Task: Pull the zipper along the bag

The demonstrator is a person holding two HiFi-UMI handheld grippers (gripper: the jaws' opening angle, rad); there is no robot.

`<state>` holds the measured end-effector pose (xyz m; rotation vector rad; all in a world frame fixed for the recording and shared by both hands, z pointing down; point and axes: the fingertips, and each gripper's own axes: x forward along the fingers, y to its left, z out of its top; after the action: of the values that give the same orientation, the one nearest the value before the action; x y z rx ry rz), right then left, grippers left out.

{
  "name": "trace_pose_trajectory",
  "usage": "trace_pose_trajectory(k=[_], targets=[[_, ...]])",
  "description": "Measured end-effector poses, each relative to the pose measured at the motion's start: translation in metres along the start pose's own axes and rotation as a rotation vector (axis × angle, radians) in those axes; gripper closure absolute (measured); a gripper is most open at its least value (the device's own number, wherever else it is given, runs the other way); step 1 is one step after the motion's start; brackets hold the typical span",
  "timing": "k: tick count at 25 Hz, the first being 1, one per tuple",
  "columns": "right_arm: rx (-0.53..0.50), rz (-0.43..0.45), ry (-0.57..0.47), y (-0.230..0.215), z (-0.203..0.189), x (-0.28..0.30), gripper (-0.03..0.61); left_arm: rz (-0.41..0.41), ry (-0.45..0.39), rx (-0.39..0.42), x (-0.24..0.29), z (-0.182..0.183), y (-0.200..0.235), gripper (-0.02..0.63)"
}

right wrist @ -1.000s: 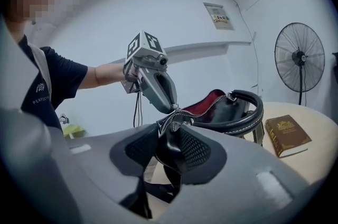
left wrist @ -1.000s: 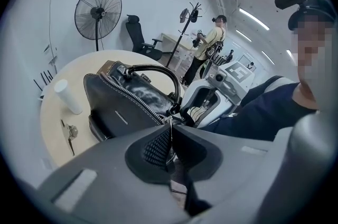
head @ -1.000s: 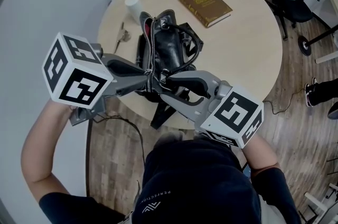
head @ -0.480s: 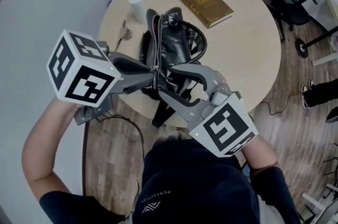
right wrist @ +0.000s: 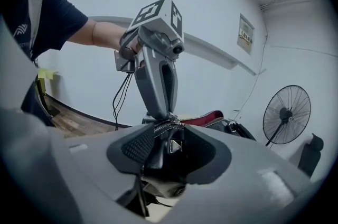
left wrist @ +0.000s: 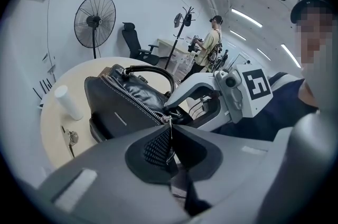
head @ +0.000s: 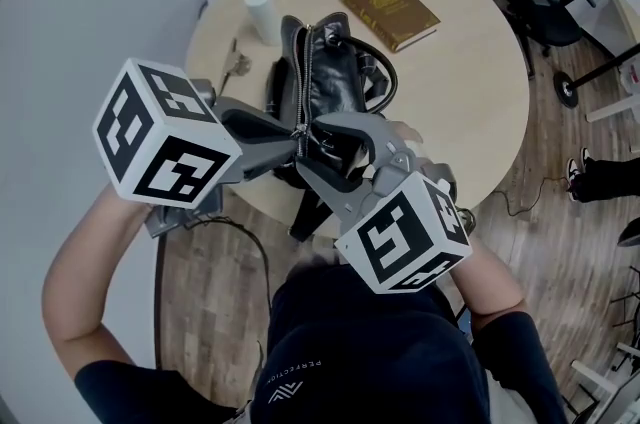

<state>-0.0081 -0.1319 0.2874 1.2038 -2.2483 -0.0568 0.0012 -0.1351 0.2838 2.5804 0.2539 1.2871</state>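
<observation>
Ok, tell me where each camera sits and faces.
Head view: on the person's head, facing steeply down at table and bag; torso, left gripper and right gripper show.
Left gripper view: on that gripper, looking along shut jaws pinching the zipper pull, towards the bag.
Right gripper view: on that gripper, jaws just opened around the bag's end, facing the left gripper and arm.
Shared: gripper views show each other's gripper and the bag.

We count one black bag (head: 335,77) with one zipper (head: 304,77), one brown book (head: 388,10), one white cup (head: 262,15), one key bunch (head: 237,64), one round table (head: 470,92), and two grippers: left (head: 300,133), right (head: 307,146).
</observation>
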Motion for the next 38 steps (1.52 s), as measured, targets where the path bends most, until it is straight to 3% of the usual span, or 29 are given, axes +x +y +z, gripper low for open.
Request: trace_pose_trajectory(k=[13, 21, 38], targets=[[0.043, 0.026, 0.014, 0.002, -0.003, -0.003, 0.442, -0.021, 0.015, 0.010, 0.002, 0.008, 0.002, 0.588], [0.026, 0.036, 0.017, 0.004, -0.004, -0.003, 0.445, -0.007, 0.038, 0.018, 0.001, 0.012, 0.005, 0.581], [0.040, 0.067, -0.005, 0.002, -0.006, -0.003, 0.436, -0.002, 0.001, -0.013, 0.002, 0.011, 0.003, 0.586]])
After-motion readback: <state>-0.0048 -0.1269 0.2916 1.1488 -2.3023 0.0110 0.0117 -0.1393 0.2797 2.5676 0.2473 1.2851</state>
